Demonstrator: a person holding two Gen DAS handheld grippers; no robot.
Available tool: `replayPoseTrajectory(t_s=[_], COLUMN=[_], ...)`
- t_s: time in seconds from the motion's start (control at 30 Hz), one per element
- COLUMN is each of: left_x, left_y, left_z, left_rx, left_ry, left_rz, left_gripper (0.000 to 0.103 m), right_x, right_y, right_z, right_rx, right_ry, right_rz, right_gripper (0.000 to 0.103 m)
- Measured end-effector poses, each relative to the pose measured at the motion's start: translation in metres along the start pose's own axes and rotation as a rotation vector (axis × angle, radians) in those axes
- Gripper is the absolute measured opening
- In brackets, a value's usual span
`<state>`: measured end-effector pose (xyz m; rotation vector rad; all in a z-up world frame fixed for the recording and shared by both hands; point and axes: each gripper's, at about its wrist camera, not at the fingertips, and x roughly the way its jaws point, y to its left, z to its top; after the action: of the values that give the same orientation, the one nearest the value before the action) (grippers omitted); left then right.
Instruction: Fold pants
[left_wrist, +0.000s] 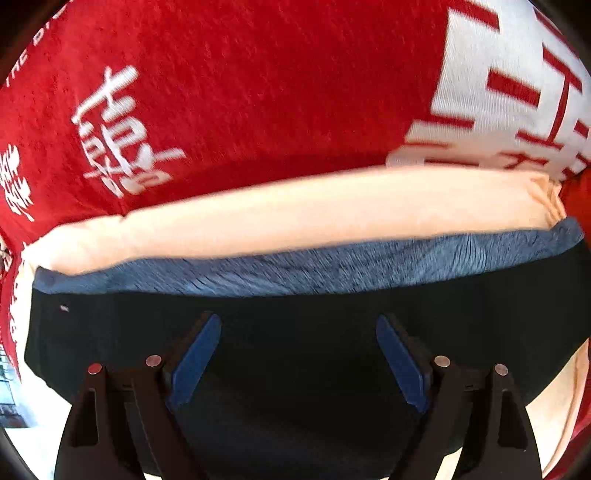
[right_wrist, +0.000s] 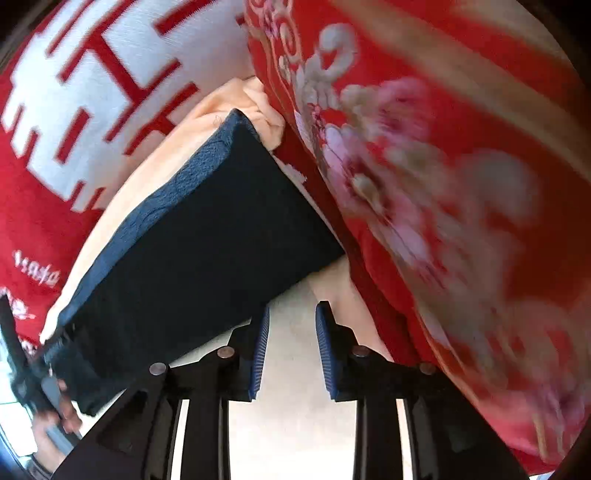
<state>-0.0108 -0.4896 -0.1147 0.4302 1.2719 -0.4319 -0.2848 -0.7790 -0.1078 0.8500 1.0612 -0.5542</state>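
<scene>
Red blanket (left_wrist: 240, 92) with white lettering spreads all around, and a flowered red cloth (right_wrist: 443, 184) crowds the right side. The dark pants (left_wrist: 295, 350) lie folded on a peach garment (left_wrist: 295, 210), long axis running left to right. Left gripper (left_wrist: 298, 363) hangs over them, jaws wide, nothing between. Right gripper (right_wrist: 291, 354) sits beside their right edge, jaws narrow over peach fabric; grip unclear.

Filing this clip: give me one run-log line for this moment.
stage: fold pants | left gripper: open above dark navy folded pants | right gripper: open, narrow gap, over peach cloth | surface: red patterned blanket
</scene>
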Motion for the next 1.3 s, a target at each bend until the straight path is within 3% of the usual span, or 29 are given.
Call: replayPoseTrajectory(t_s=[0.1,0.2,0.3,0.4,0.43,0.5,0.6,0.67,0.7,0.73,0.77,0.93,1.1,1.2,1.3], left_x=[0.004,0.018,0.030,0.047,0.047,0.045,0.040,0.033,0.025,0.020,0.012,-0.011,-0.013,-0.006,0.002], left_y=[-0.001,-0.006,-0.010,-0.014,-0.013,-0.010,-0.004,0.008,0.015,0.020,0.030,0.092,0.172,0.221,0.259], left_z=[0.011,0.024,0.030,0.023,0.020,0.017,0.016,0.014,0.009,0.004,-0.003,-0.042,-0.078,-0.091,-0.095], left_rx=[0.008,-0.023,-0.079,-0.089,-0.097,-0.099,-0.091,-0.075,-0.064,-0.060,-0.058,-0.082,-0.143,-0.164,-0.121], left_ry=[-0.007,0.005,0.005,0.031,0.014,0.003,0.024,0.036,0.035,0.033,0.031,0.045,0.087,0.115,0.094], left_rz=[0.003,0.015,0.016,0.030,0.020,0.001,0.003,0.018,0.029,0.031,0.031,0.053,0.086,0.108,0.154], left_gripper=[0.087,0.087,0.087,0.088,0.088,0.088,0.088,0.088,0.088,0.088,0.088,0.088,0.088,0.088,0.088], right_x=[-0.016,0.010,0.056,0.098,0.100,0.089,0.071,0.061,0.056,0.050,0.046,0.038,0.063,0.090,0.116], right_y=[0.032,0.068,0.092,0.092,0.084,0.068,0.052,0.065,0.069,0.070,0.069,0.079,0.155,0.223,0.264], right_z=[0.012,0.046,0.083,0.093,0.094,0.097,0.097,0.087,0.082,0.073,0.064,-0.013,-0.100,-0.141,-0.176], right_rx=[-0.137,-0.206,-0.243,-0.264,-0.264,-0.238,-0.163,-0.218,-0.228,-0.215,-0.188,-0.052,-0.014,-0.034,-0.060], right_ry=[-0.082,-0.080,-0.072,0.028,0.014,-0.046,-0.073,-0.079,-0.078,-0.065,-0.046,0.157,0.333,0.395,0.418], right_rz=[0.071,0.137,0.137,0.055,0.055,-0.030,-0.041,-0.114,-0.111,-0.069,-0.016,0.289,0.535,0.617,0.660], right_gripper=[0.030,0.032,0.036,0.032,0.018,0.011,0.011,0.027,0.033,0.046,0.050,0.051,0.051,0.051,0.051])
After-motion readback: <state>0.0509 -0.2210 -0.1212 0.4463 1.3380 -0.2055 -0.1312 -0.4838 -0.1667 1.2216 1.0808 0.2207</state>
